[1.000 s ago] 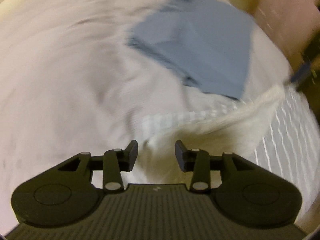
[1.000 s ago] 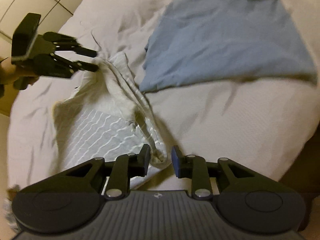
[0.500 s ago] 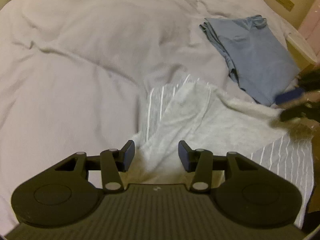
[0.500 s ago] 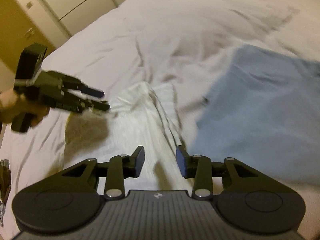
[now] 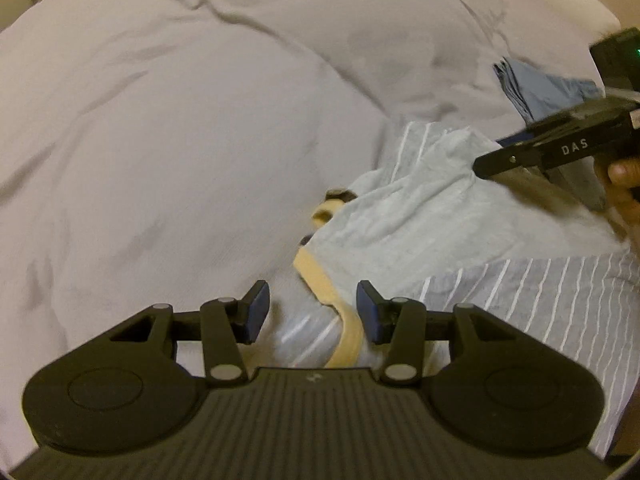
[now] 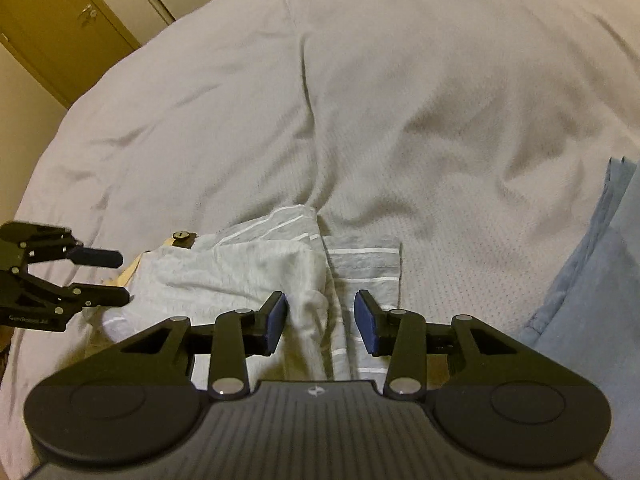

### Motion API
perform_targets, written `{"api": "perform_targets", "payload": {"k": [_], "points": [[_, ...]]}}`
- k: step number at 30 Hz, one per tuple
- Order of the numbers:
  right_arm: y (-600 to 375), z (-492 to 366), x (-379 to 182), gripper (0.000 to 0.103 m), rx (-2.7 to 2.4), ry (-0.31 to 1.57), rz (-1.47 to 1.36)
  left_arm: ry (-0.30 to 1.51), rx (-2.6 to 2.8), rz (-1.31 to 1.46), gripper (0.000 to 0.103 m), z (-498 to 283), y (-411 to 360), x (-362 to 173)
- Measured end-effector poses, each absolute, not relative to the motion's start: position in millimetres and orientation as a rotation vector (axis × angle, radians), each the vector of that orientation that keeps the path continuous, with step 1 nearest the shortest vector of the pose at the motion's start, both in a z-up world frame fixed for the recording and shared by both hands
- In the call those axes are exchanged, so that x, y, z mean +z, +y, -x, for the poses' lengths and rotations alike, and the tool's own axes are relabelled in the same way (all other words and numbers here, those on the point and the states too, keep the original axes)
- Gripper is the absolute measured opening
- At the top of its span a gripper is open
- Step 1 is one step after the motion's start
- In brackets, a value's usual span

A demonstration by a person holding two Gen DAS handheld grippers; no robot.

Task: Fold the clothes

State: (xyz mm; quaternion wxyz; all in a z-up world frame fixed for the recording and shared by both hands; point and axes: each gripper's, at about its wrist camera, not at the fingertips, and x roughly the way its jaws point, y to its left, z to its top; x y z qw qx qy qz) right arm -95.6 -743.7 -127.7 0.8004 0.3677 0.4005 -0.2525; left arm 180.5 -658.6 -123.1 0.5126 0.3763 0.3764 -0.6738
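A pale grey garment with white stripes (image 5: 420,216) lies crumpled on the bed, part of it turned inside out. Its yellow band (image 5: 320,280) runs toward me. My left gripper (image 5: 312,312) hovers over that band, open, with cloth below the gap and the pads clear of it. It also shows at the left of the right wrist view as the left gripper (image 6: 116,278), jaws apart beside the garment's edge. My right gripper (image 6: 320,320) is open above a raised fold of the garment (image 6: 256,264). From the left wrist it appears as the right gripper (image 5: 500,160), over the garment's far side.
A folded blue shirt (image 6: 592,280) lies to the right on the white bedcover (image 6: 360,100), and its corner shows as the blue shirt (image 5: 536,88). A hand (image 5: 624,176) holds the right gripper. Wooden cupboard doors (image 6: 60,20) stand beyond the bed's far left.
Both grippers have swung in low over the striped garment. The right gripper's jaws have widened off the fold they were around. The yellow band has come into the left wrist view.
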Motion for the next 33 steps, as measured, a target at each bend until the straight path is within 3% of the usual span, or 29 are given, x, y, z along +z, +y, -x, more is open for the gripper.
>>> {"api": "perform_targets", "payload": {"k": [3, 5, 9, 12, 18, 19, 20, 21, 22, 23, 33], "points": [[-743.1, 97.7, -126.2, 0.027, -0.53, 0.852, -0.813, 0.939, -1.617, -0.84, 0.039, -186.5, -650.1, -119.5], [-740.6, 99.9, -121.2, 0.026, -0.548, 0.835, -0.801, 0.942, -1.6, -0.794, 0.038, -190.2, -644.0, -116.2], [-737.7, 102.1, -115.5, 0.029, -0.555, 0.832, -0.794, 1.017, -1.601, -0.703, 0.038, -201.8, -631.9, -111.3], [-737.7, 101.8, -112.1, 0.038, -0.576, 0.807, -0.777, 1.043, -1.623, -0.689, 0.038, -200.2, -630.3, -113.6], [-732.3, 74.5, -107.0, 0.038, -0.546, 0.809, -0.637, 0.986, -1.658, -0.752, 0.035, -185.6, -635.0, -120.2], [-731.7, 70.8, -107.7, 0.035, -0.541, 0.819, -0.619, 0.978, -1.666, -0.765, 0.032, -183.8, -636.4, -121.3], [-731.3, 68.5, -108.4, 0.025, -0.542, 0.83, -0.602, 0.97, -1.675, -0.779, 0.029, -182.0, -637.9, -122.3], [-731.7, 67.7, -108.9, 0.023, -0.539, 0.83, -0.599, 0.967, -1.683, -0.795, 0.025, -180.2, -640.0, -123.7], [-732.7, 69.6, -108.2, 0.007, -0.547, 0.825, -0.598, 0.964, -1.691, -0.811, 0.021, -178.6, -642.1, -125.1], [-733.8, 71.6, -107.4, 0.0, -0.556, 0.82, -0.597, 0.965, -1.693, -0.824, 0.02, -178.1, -644.6, -127.0], [-737.6, 87.4, -109.0, 0.003, -0.612, 0.802, -0.642, 0.935, -1.605, -0.736, 0.019, -202.1, -636.1, -109.8]]}}
